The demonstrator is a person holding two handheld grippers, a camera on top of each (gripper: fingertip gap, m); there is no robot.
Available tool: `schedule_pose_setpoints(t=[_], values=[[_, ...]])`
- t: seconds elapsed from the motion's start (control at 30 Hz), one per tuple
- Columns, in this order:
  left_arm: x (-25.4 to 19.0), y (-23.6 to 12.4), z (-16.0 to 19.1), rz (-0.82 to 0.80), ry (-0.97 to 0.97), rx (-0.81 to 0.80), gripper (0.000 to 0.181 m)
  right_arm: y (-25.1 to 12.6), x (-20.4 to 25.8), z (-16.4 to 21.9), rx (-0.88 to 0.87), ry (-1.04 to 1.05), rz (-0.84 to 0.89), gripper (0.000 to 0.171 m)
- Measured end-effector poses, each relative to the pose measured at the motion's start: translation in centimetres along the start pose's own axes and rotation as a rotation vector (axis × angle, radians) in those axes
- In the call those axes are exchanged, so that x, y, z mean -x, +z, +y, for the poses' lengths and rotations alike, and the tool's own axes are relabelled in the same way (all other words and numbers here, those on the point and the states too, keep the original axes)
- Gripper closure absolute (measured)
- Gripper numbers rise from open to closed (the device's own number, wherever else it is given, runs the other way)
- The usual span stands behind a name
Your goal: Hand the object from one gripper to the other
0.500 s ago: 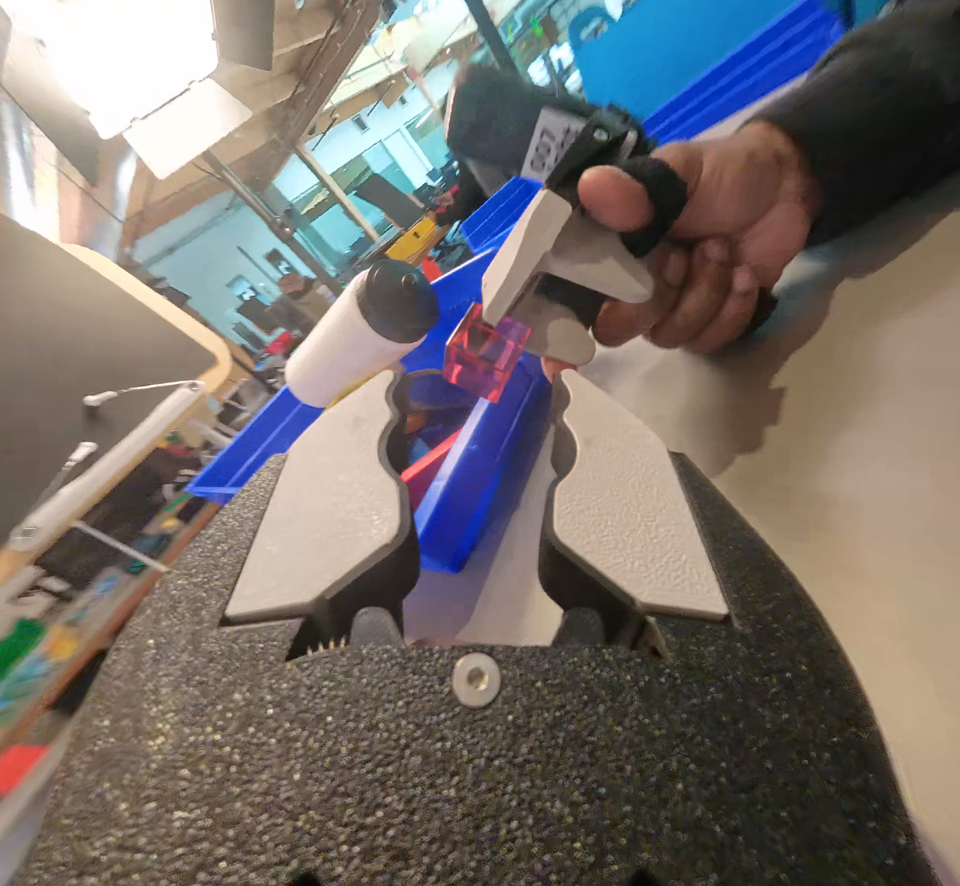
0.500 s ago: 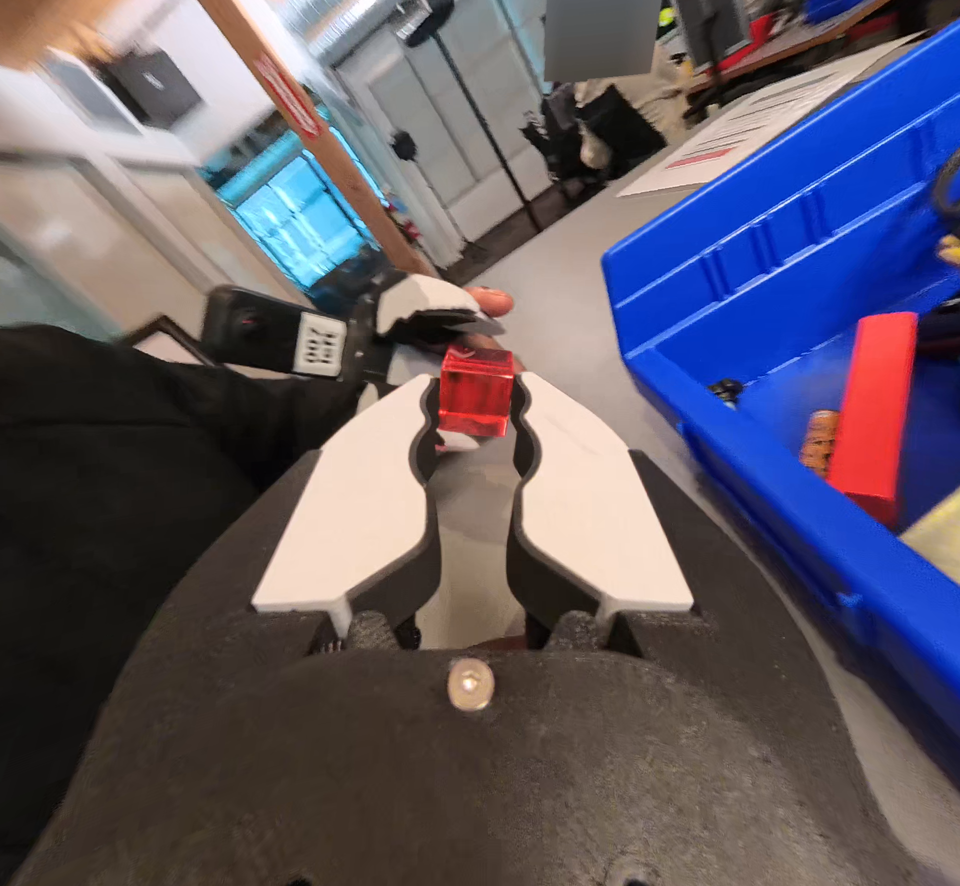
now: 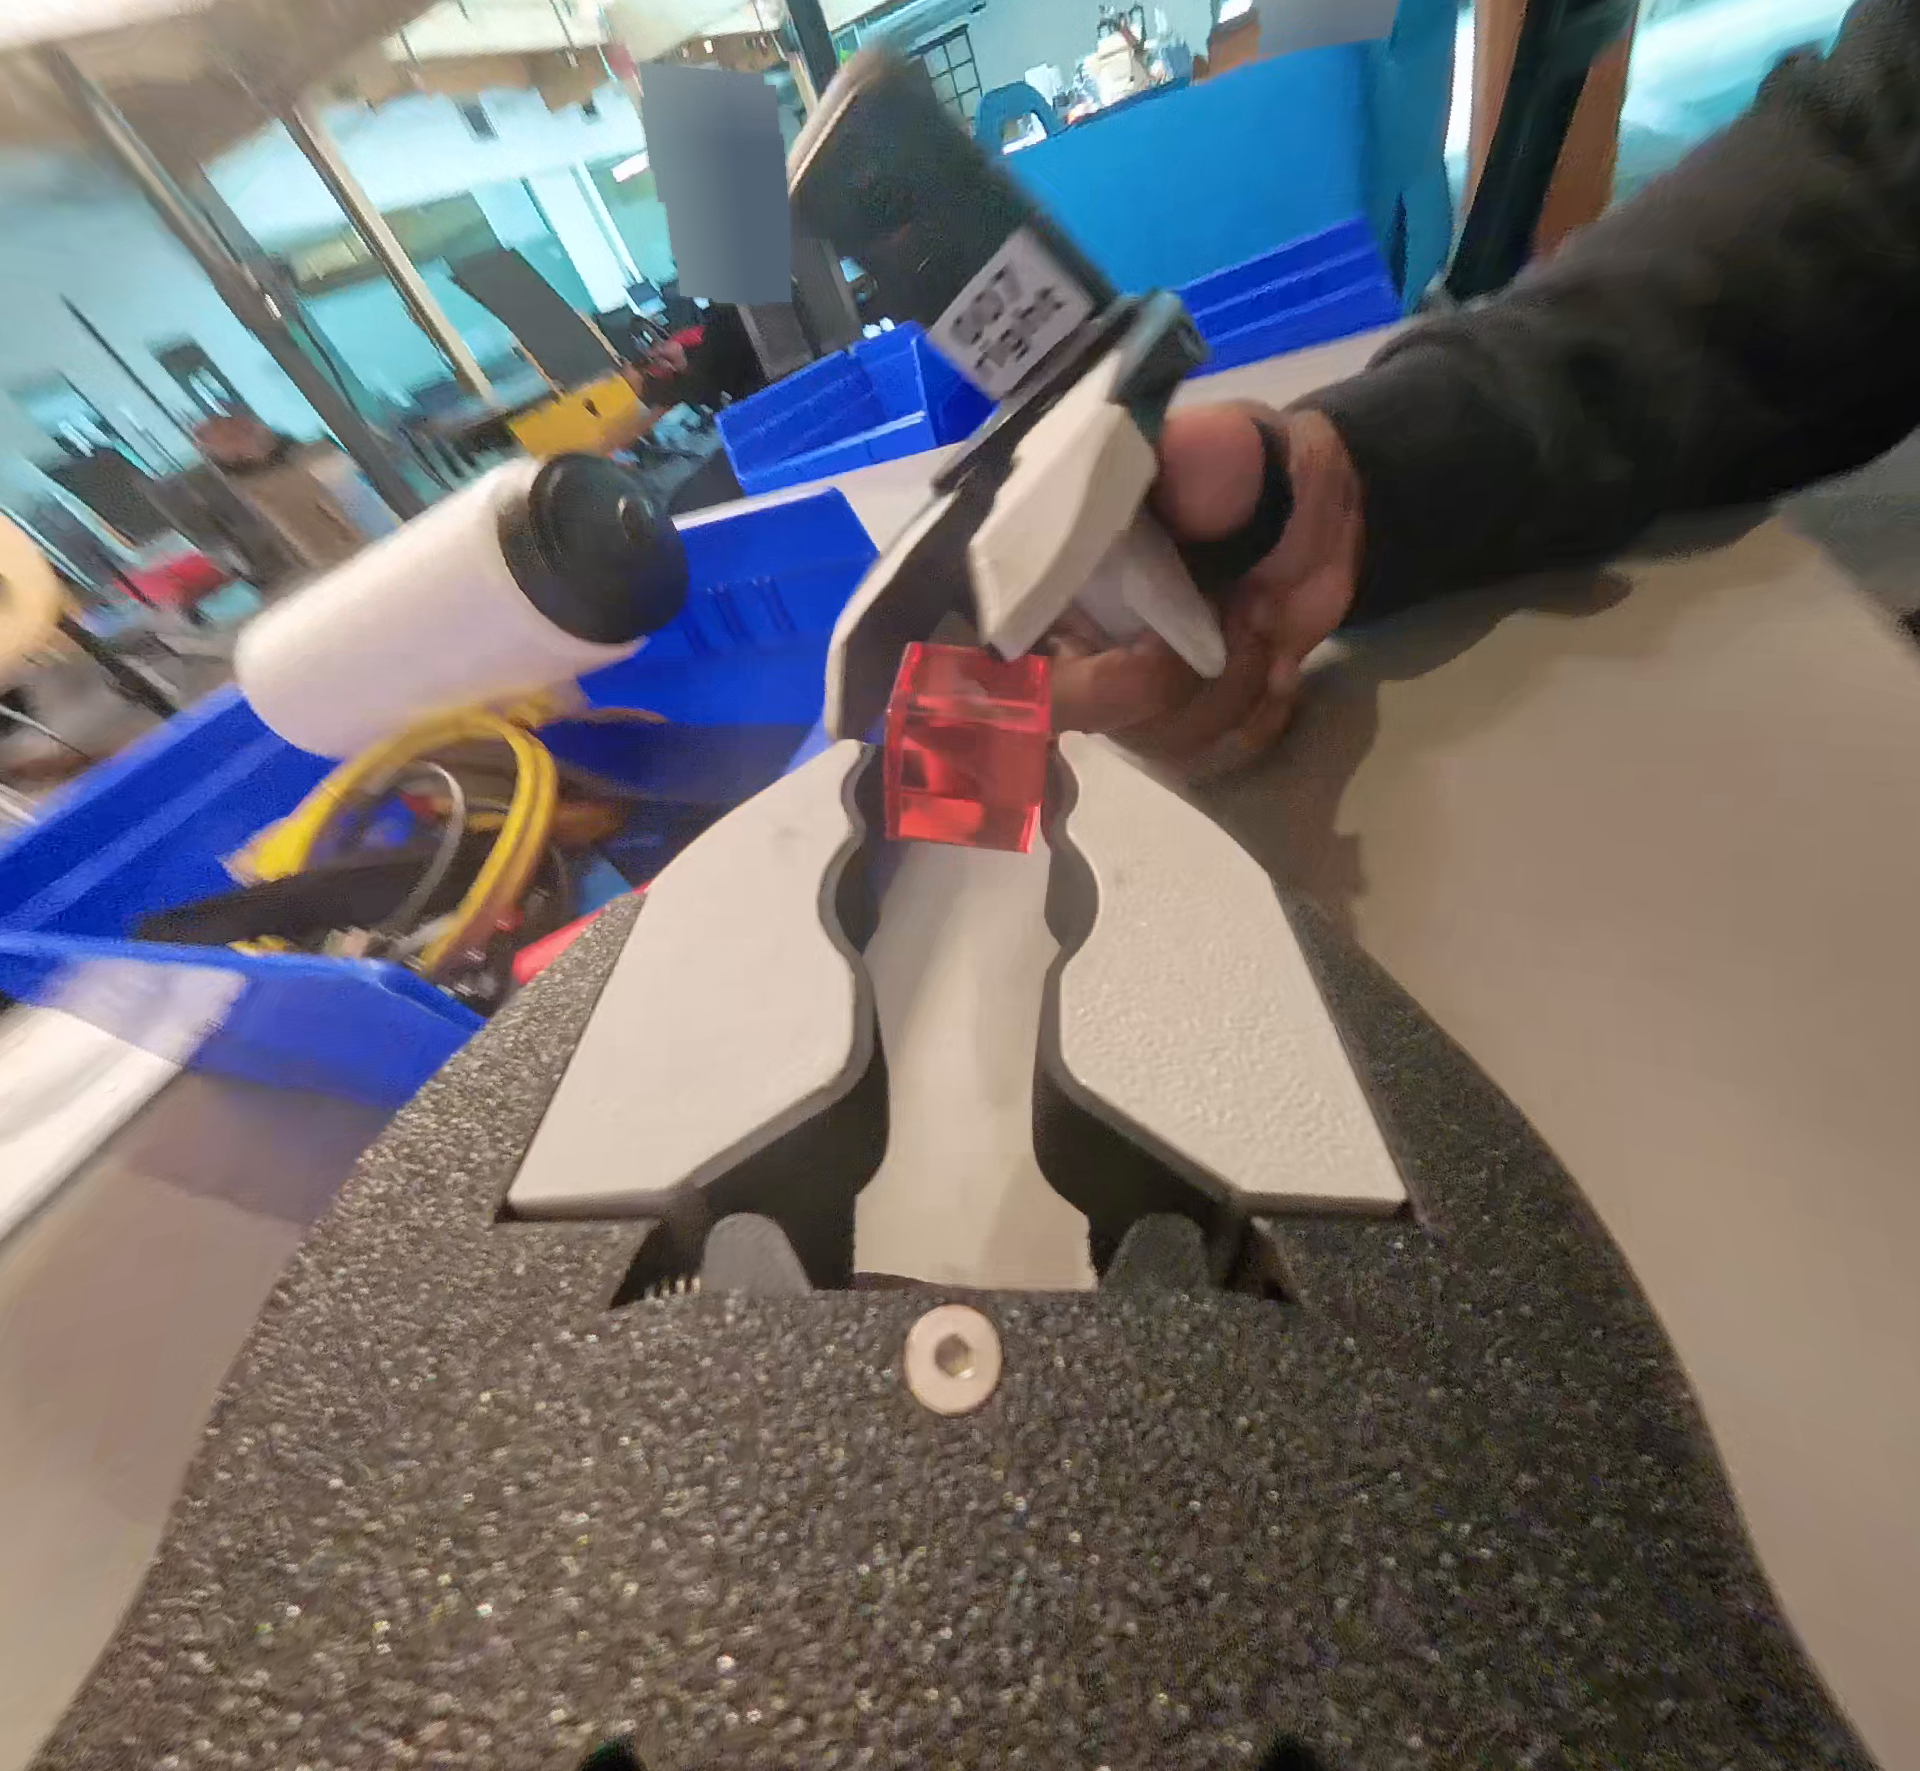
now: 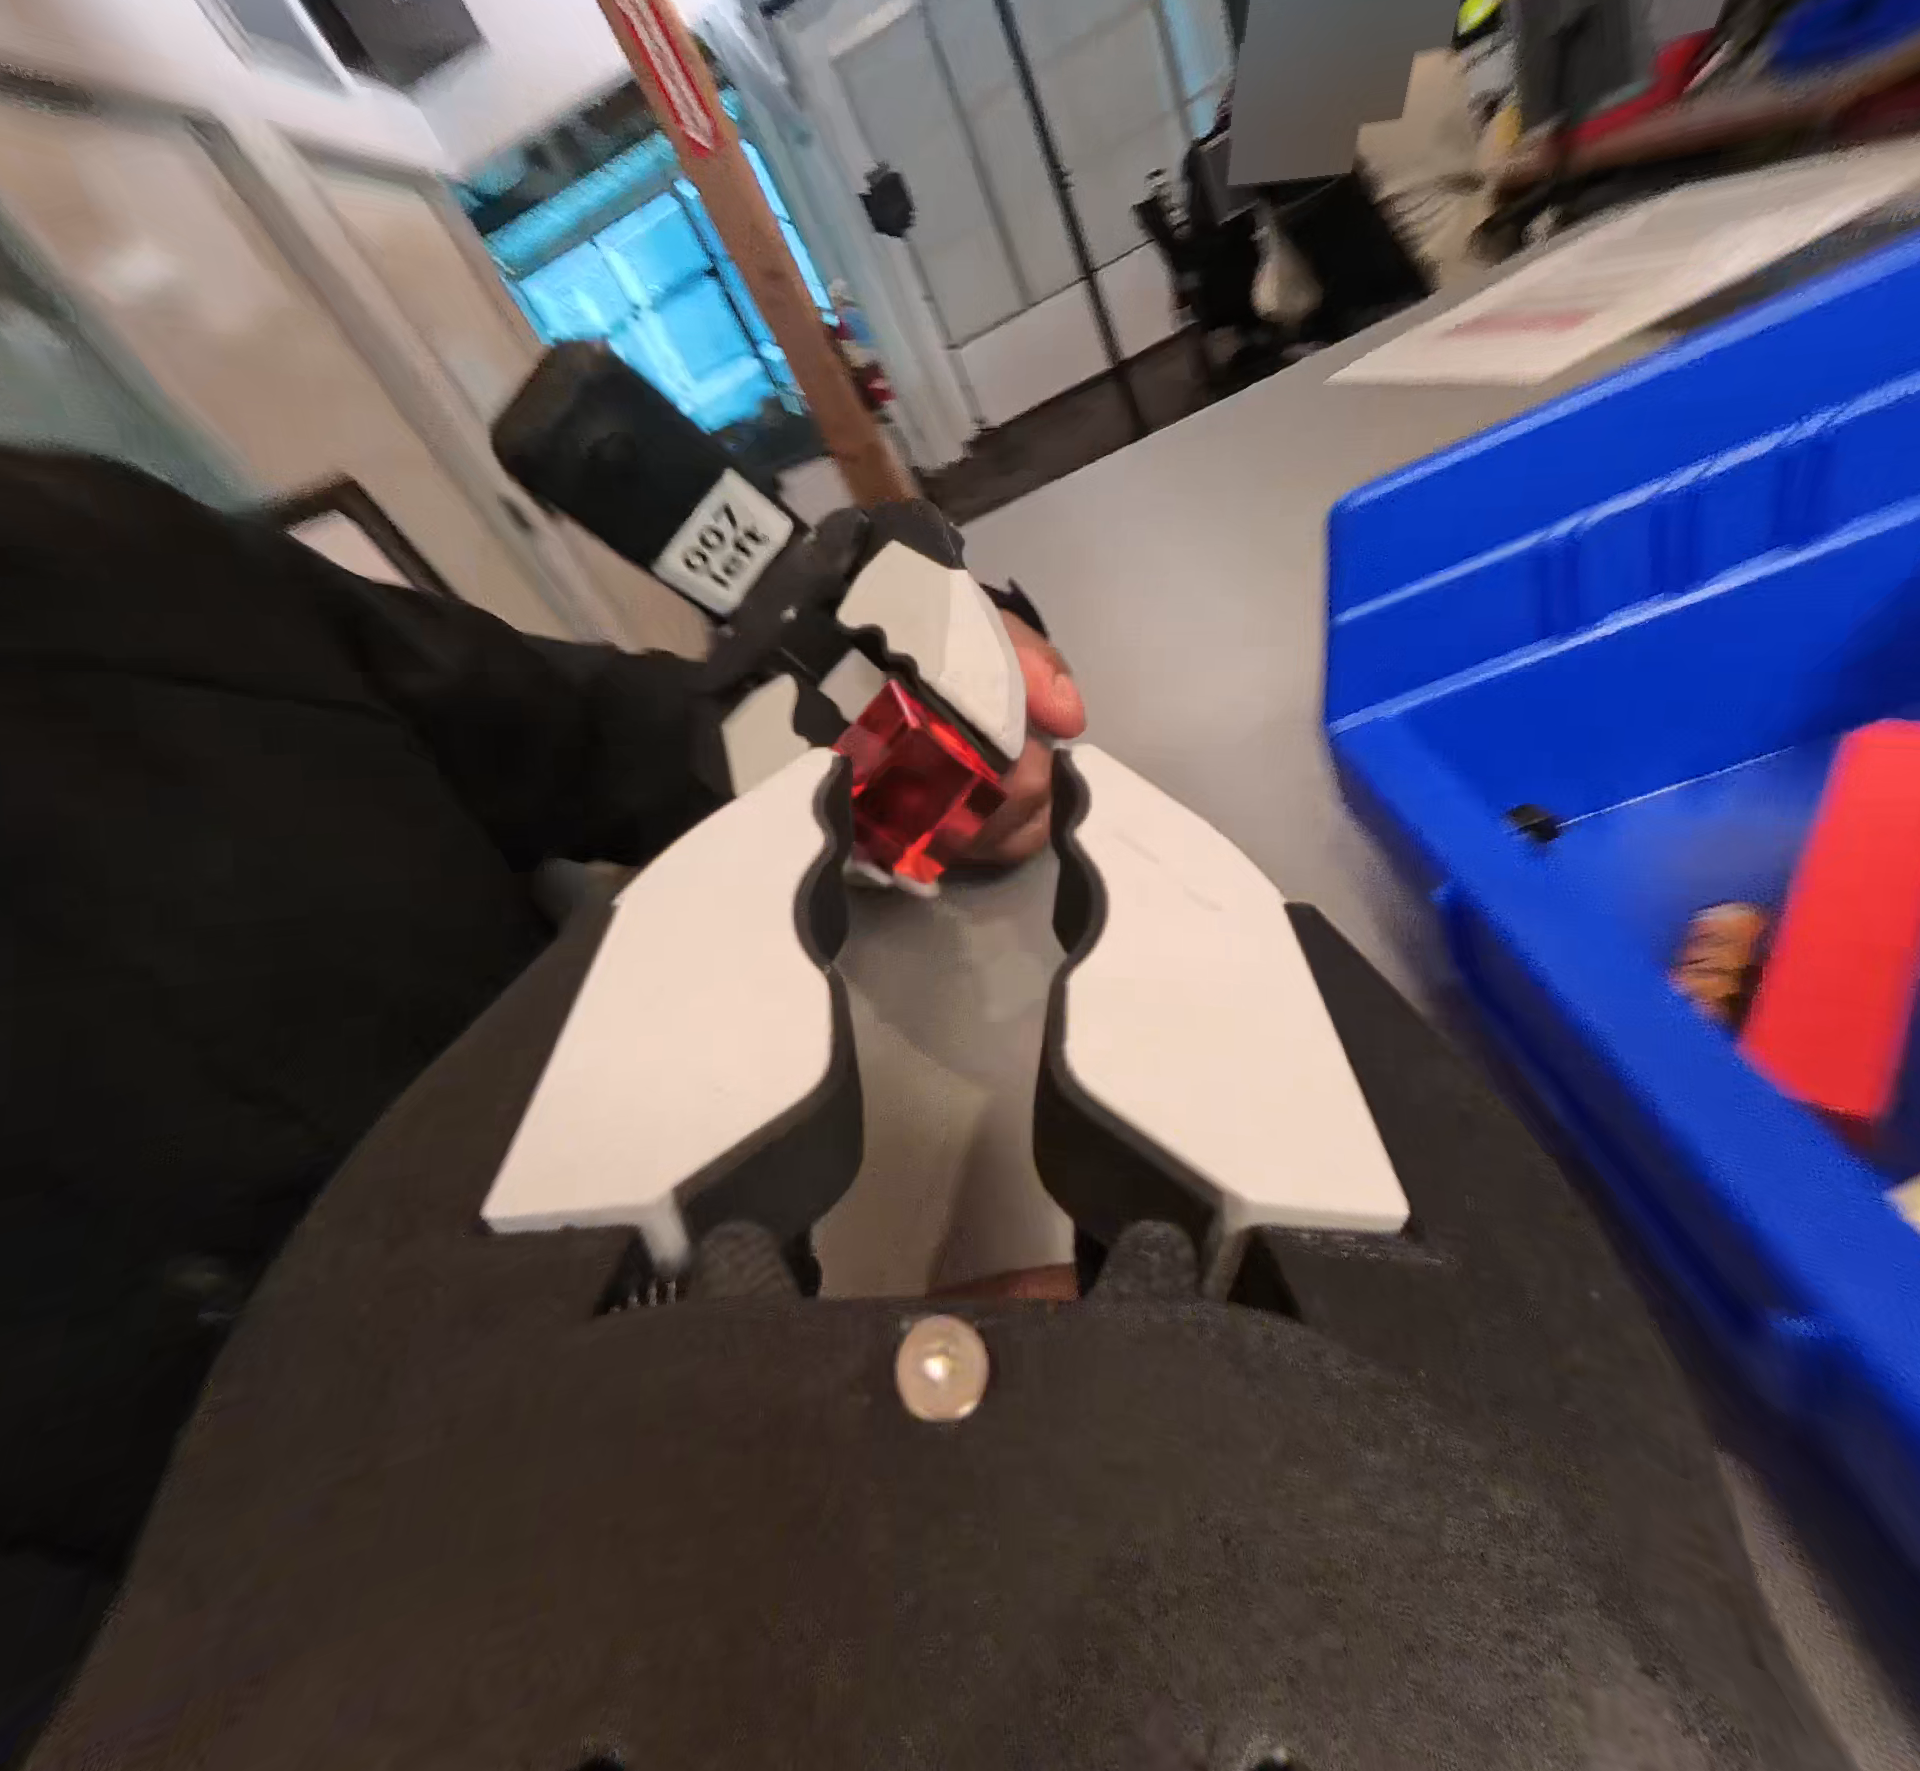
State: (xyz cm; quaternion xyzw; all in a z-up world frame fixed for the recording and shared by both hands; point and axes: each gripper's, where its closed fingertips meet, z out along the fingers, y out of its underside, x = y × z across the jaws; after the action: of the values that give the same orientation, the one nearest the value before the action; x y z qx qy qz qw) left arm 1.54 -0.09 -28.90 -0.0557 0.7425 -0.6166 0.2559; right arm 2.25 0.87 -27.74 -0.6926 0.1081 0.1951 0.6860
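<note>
On our left sits a blue bin (image 3: 312, 1025) of yellow cables (image 3: 499, 786), a white roller (image 3: 416, 620) above it. At centre, our left gripper (image 3: 961, 765) has its jaws closed onto the red cube (image 3: 961, 755) — held at the fingertips, above the grey table (image 3: 1610, 942). To the right, our right gripper (image 4: 951, 786) has its jaws parted around the cube — whether they touch it, we cannot tell.

The right claw (image 3: 940, 672) is motion-blurred in the left wrist view, so its hold on the red cube (image 3: 964, 760) cannot be judged there. The blue bin (image 4: 1621, 765) runs off the right edge, smeared. Far shelves beyond the counter (image 4: 1174, 599) are too blurred to read.
</note>
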Motion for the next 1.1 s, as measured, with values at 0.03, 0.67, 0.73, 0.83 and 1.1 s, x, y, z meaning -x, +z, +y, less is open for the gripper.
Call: schedule_pose_setpoints(t=[0.03,0.67,0.73,0.83,1.1], values=[[0.2,0.0,0.0,0.018,-0.086,0.003,0.151,-0.3,-0.2,-0.3,0.003,-0.115,0.051,0.131],[-2.0,0.4,0.3,0.345,-0.785,0.034,0.152,0.4,-0.4,2.0,0.231,-1.285,0.454,0.142],[-1.1,0.3,-0.1,0.285,-0.714,-0.010,0.144,0.3,-0.9,2.1,0.239,-1.123,0.421,0.143],[0.8,-0.5,-0.8,0.147,-0.475,-0.075,0.138,-0.1,-1.7,1.9,0.223,-0.863,0.372,0.143],[0.5,-1.4,-0.9,-0.085,0.393,-0.036,0.134,-0.3,-0.3,1.8,0.169,-0.394,0.126,0.143]])
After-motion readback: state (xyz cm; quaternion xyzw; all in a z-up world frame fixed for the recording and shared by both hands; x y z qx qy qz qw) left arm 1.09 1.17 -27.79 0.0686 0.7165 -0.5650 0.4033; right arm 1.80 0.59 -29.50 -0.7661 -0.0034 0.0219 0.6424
